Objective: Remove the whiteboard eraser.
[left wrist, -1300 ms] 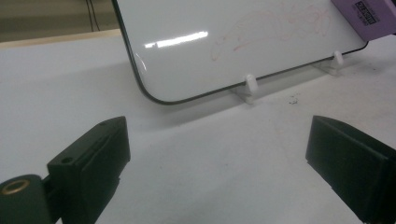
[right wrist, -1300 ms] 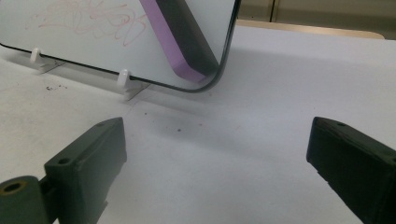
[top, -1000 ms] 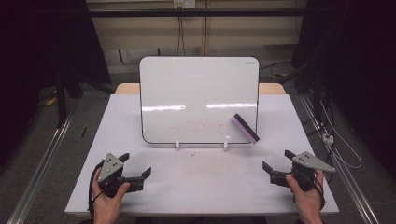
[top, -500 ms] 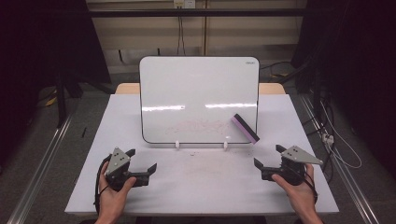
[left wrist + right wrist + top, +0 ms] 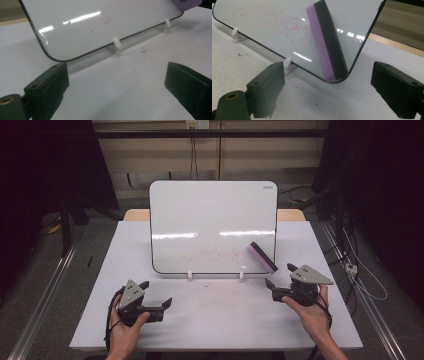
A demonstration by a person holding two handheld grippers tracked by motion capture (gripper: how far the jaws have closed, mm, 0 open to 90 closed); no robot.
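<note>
Both hands have slid forward along the white-covered rectangular table (image 5: 215,320) since a second ago, the right gripper (image 5: 276,281) travelling farther and now sitting just beside the lower right corner of the glossy white rounded-corner whiteboard (image 5: 210,220). That board stands tilted back on two small white plastic feet (image 5: 116,43), its thin dark rim catching streaks of ceiling light, with a faint red scribble (image 5: 274,22) low on its smooth face. A purple-and-black oblong eraser (image 5: 263,257), soft dark felt on one long side and matte purple on the other, clings slantwise to the board near that lower right corner, its lower end reaching the rim. The right gripper's blocky black jaws stand wide apart with nothing between them, framing the eraser's lower end in the right gripper view. The left gripper (image 5: 156,294) rests nearer the table's front edge, left of centre, jaws likewise spread wide and empty, pointing toward the board's lower left corner. Between grippers and board the tabletop lies bare apart from a few dark specks (image 5: 143,50). Cables and metal rails flank the table on the dim floor.
</note>
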